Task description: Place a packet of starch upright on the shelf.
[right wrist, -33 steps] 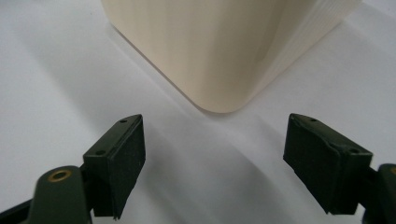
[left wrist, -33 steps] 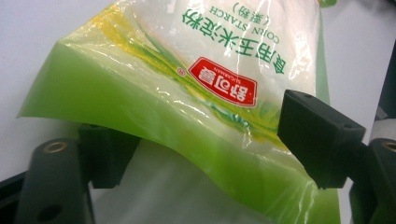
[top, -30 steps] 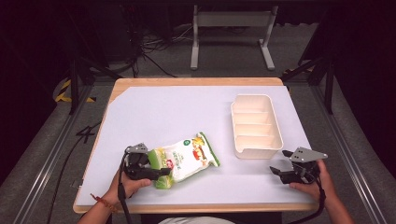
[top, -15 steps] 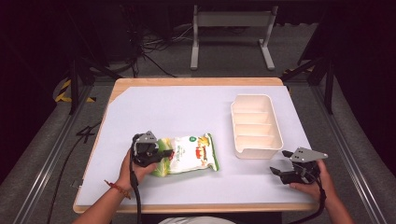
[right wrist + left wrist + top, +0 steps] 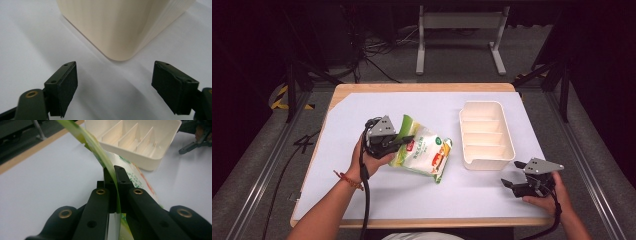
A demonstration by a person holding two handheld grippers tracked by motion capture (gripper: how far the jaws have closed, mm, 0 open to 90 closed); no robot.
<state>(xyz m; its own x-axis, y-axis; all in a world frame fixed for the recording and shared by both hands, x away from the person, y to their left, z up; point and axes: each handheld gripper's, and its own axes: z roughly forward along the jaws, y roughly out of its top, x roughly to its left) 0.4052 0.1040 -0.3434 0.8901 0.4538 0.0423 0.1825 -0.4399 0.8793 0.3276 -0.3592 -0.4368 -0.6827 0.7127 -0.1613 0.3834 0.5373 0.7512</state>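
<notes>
While left gripper [image 5: 115, 173] pinches snack bag [image 5: 426, 152], right gripper [image 5: 113, 87] gapes empty.

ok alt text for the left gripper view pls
The left gripper is shut on the green edge of a snack bag, seen along its two black jaws. Beyond it on the white table sits a cream divided tray, with the other gripper at top right.

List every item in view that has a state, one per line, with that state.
left gripper: shut on the snack bag's edge
snack bag: sealed as far as can be seen, lifted at the gripped end, beside the divided tray
divided tray: upright, compartments empty
right gripper: open, holding nothing, facing the tray's corner
</notes>
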